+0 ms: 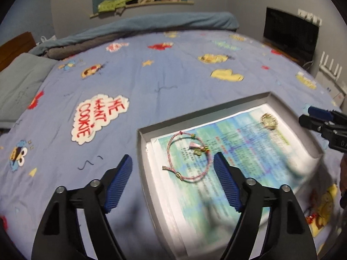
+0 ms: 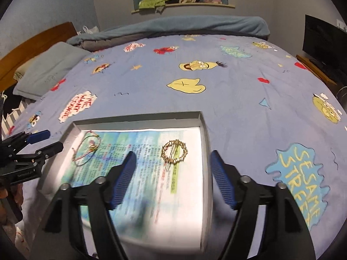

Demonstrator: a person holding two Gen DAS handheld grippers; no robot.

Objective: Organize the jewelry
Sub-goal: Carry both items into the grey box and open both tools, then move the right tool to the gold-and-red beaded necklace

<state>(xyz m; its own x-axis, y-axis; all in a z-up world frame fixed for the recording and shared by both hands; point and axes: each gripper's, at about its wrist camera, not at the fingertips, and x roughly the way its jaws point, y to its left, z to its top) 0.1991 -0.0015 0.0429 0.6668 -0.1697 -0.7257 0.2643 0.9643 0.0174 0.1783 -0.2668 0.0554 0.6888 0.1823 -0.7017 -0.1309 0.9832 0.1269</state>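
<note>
On a cartoon-print bed [image 2: 227,108], a shallow grey box [image 1: 139,151] holds a pink cord bracelet [image 1: 187,158] and a gold ring-shaped brooch [image 2: 174,151], both hand-held grippers, left [image 1: 173,182] and right [image 2: 171,177], spread apart and empty above.

A pink cord bracelet [image 1: 187,156] with a small tassel and gold clasp lies flat in a loop at one end of the shallow grey box [image 1: 279,101], well apart from a round gold brooch [image 2: 174,151] lying flat at the other end.
</note>
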